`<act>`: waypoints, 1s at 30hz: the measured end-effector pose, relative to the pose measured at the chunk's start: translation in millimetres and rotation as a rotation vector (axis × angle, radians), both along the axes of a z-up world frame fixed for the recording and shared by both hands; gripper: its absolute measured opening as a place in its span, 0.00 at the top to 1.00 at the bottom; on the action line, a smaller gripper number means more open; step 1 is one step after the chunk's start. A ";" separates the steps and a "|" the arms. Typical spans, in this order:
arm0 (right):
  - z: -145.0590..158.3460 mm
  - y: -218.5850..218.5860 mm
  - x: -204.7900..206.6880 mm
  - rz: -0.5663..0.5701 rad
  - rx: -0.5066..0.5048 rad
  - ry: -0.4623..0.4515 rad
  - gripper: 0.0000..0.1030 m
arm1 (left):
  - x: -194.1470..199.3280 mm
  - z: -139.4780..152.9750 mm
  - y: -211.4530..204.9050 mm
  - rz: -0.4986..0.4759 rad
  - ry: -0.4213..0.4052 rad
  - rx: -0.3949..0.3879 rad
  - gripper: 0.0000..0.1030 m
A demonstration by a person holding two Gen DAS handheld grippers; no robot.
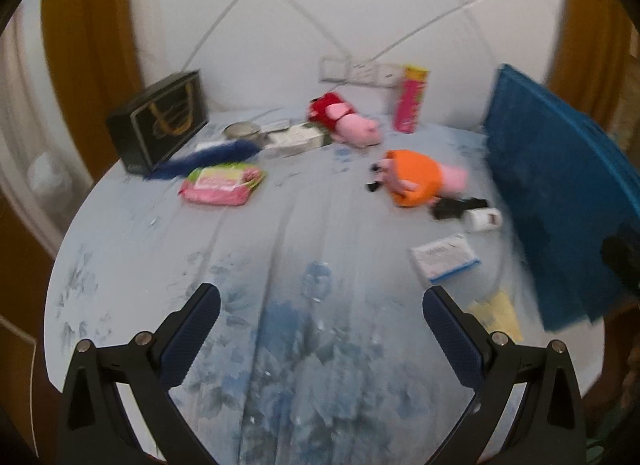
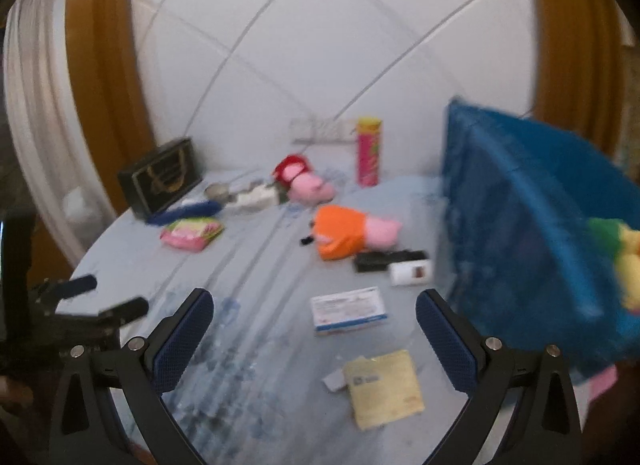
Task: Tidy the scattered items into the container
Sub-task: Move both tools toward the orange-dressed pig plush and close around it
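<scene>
In the left wrist view, the left hand-held gripper (image 1: 321, 305) hangs wide open and empty over a bed (image 1: 248, 265) with a pale blue flowered sheet. Most of the tidying looks undone: items lie scattered, and the blue fabric basket (image 1: 560, 185) stands at 3 o'clock against the bed's edge. Nearest this gripper, at about 1 o'clock, is a white and blue box (image 1: 444, 257), with a yellow leaflet (image 1: 498, 311) just beside the right finger. Farther off at 12 to 1 o'clock lie an orange plush pig (image 1: 420, 181) and a red plush pig (image 1: 344, 121); a pink wipes pack (image 1: 220, 185) sits at 11 o'clock near a black box (image 1: 160, 125).

In the right wrist view, the right hand-held gripper (image 2: 315, 307) is likewise fully spread and holds nothing. The white and blue box (image 2: 349, 309) lies almost straight ahead between the fingers, the yellow leaflet (image 2: 384, 391) below it, and the basket (image 2: 528, 225) is at 2 o'clock, already holding something yellow and green. The left hand-held gripper (image 2: 106, 297) shows at 9 o'clock.

The step in hand seems to be choosing the next item. The box looks the likeliest pick: lower, close on its sides, then carry it toward 2 o'clock.
</scene>
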State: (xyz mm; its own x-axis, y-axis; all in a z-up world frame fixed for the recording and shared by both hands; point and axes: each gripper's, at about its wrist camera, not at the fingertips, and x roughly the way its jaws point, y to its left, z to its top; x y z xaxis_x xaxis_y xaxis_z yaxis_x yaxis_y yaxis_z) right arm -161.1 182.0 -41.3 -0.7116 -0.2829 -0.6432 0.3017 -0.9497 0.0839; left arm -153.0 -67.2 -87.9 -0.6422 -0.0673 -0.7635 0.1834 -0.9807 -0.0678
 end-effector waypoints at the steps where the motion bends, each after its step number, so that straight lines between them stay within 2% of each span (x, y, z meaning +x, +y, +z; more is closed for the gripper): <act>1: -8.7 -3.6 -14.5 0.019 -0.002 -0.026 0.00 | -4.5 -4.8 -6.3 0.018 -0.006 0.008 0.00; 6: -56.9 -22.0 -72.7 0.061 -0.031 -0.154 0.00 | -22.7 -41.3 -56.7 0.170 -0.078 0.025 0.00; 12: -96.1 -40.4 -124.6 0.073 -0.059 -0.276 0.00 | -51.1 -79.0 -127.2 0.284 -0.212 -0.030 0.00; 15: -112.0 -48.5 -145.7 0.037 -0.052 -0.317 0.00 | -72.8 -90.4 -154.4 0.270 -0.235 -0.024 0.00; 19: -123.5 -60.6 -172.8 -0.025 -0.061 -0.354 0.00 | -106.0 -96.4 -188.1 0.230 -0.218 -0.034 0.00; 23: -118.1 -85.4 -197.8 -0.052 -0.022 -0.324 0.03 | -142.8 -100.3 -217.2 0.219 -0.217 -0.048 0.00; 26: -110.0 -86.7 -218.0 -0.109 -0.002 -0.304 0.14 | -170.0 -101.8 -221.6 0.168 -0.210 -0.038 0.00; 30: -110.4 -68.5 -244.5 -0.219 0.034 -0.310 0.14 | -209.0 -111.6 -210.7 0.097 -0.213 -0.015 0.00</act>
State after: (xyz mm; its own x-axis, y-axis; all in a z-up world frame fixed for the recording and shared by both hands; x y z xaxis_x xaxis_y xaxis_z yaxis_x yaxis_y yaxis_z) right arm -405.5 113.5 -151.8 -0.5232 -0.1207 -0.8436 0.0562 -0.9927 0.1071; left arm -362.0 -278.0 -199.5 -0.4570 -0.1333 -0.8794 0.2858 -0.9583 -0.0032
